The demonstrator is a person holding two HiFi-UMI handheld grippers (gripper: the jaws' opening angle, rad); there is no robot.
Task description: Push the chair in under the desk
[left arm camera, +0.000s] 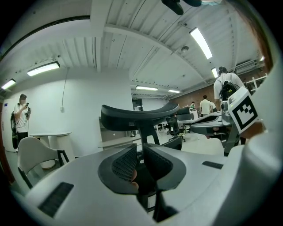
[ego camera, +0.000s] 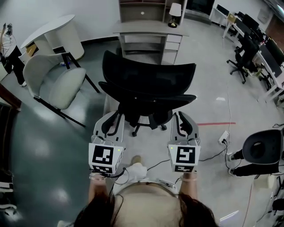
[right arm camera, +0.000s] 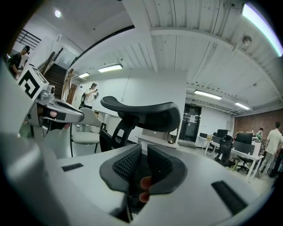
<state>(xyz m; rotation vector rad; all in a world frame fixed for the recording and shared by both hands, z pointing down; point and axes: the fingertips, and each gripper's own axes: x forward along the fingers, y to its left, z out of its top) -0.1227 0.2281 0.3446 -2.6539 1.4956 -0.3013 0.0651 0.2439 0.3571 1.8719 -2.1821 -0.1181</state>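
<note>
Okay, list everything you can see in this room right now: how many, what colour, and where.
office chair: one, black, centre, its back toward the person
desk: one, grey, beyond the office chair
lamp: one, white shade, on the desk's right side
armchair: one, cream with dark legs, left
round table: one, white, upper left
floor line: one, red, right of the office chair
second office chair: one, black, right edge
workstations: several, black and white, upper right
bystanders: several, far background
left hand-held gripper: one, white, jaws together, behind the office chair's left side
right hand-held gripper: one, white, jaws together, behind its right side
</note>
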